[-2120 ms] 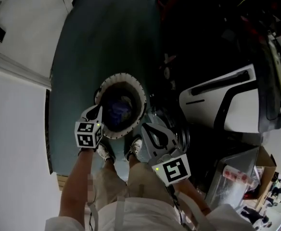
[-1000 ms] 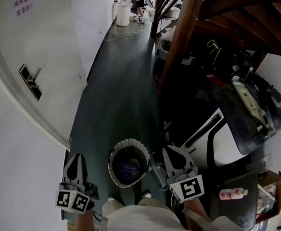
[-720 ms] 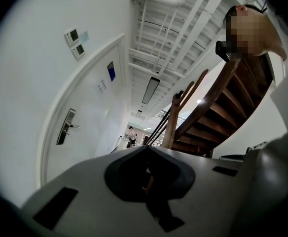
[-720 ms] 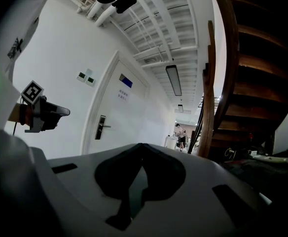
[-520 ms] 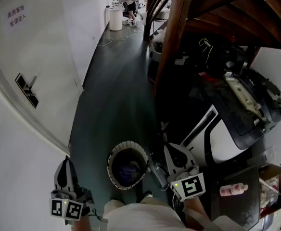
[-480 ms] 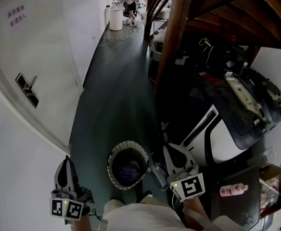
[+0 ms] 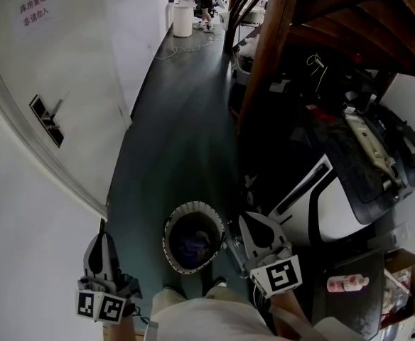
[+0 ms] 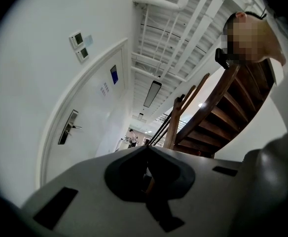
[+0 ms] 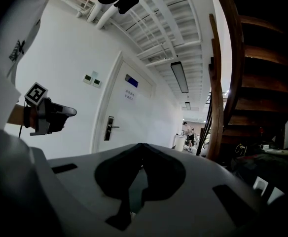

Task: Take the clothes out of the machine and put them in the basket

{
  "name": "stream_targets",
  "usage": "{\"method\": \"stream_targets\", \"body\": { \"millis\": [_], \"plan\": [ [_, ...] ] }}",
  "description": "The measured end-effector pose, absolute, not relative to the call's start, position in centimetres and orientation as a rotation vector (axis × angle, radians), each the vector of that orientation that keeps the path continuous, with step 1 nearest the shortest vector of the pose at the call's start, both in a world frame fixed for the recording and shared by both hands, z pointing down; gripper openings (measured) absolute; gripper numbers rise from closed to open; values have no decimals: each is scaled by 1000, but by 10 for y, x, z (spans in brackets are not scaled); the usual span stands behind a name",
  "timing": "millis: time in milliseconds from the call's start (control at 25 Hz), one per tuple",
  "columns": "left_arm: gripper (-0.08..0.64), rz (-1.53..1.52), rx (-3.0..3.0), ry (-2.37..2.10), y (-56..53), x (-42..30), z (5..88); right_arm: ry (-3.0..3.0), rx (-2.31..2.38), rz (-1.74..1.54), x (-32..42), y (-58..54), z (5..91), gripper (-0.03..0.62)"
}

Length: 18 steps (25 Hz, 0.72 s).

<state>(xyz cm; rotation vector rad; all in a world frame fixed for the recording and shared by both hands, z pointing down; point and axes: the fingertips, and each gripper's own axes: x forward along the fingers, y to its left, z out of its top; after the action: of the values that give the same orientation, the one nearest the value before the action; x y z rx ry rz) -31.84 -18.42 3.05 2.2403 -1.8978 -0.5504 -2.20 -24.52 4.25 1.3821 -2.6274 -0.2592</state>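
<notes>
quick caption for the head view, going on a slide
Standing over a round basket with clothes inside, left gripper and right gripper both shut and empty, beside a wooden staircase.

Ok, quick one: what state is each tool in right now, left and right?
Left tool: closed, tips together, holding nothing.
Right tool: closed, tips together, holding nothing.

Left tool [image 7: 103,236] and right tool [image 7: 247,219] are both closed, empty.

head view: above, steeply down | gripper views: low, level, forward | shared: door [image 7: 65,84], staircase [image 7: 335,6]
</notes>
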Motion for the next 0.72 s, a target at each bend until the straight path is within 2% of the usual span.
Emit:
{"method": "stream_targets", "body": {
  "millis": [720],
  "plan": [
    [14,-584,2178,-2006,-186,-362,25,-2697,1305,-264,-68,-269,43,12]
  ]
}}
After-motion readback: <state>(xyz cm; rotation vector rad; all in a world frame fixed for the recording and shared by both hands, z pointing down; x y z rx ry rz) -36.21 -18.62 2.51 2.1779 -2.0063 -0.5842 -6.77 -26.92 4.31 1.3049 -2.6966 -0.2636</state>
